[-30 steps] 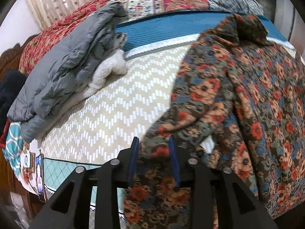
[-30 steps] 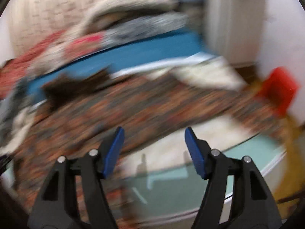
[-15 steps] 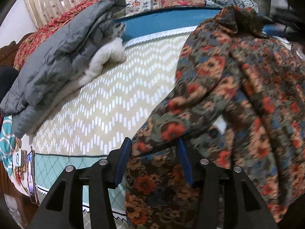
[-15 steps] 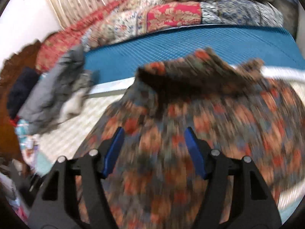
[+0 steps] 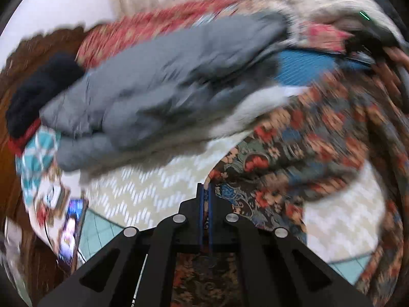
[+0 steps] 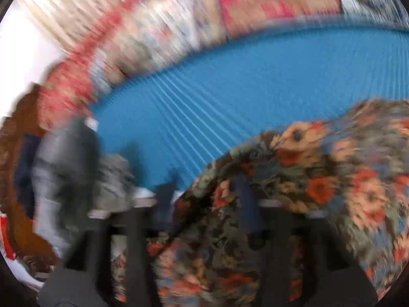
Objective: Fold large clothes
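Note:
The large floral garment (image 5: 294, 140) lies spread on the bed, over a cream chevron cover (image 5: 143, 186). My left gripper (image 5: 205, 197) is at its near left edge. Its blue pads stand almost together, with a thin strip of the floral cloth pinched between them and more cloth hanging below. In the blurred right wrist view the same garment (image 6: 319, 179) fills the lower right. My right gripper (image 6: 204, 204) is low over its far left edge, by the blue mat (image 6: 230, 89). Its jaws are closing, still apart, with floral cloth bunched between the fingers.
A folded grey padded jacket (image 5: 158, 84) lies on the bed's left side, a dark cloth (image 5: 38, 89) beyond it. Red patterned quilts (image 5: 143, 30) are piled at the back. A lit phone (image 5: 71, 230) sits at the bed's near left corner.
My left jaws have come together on the garment's edge and that view has swung left toward the grey jacket. The right gripper has swept left and down onto the garment's far edge.

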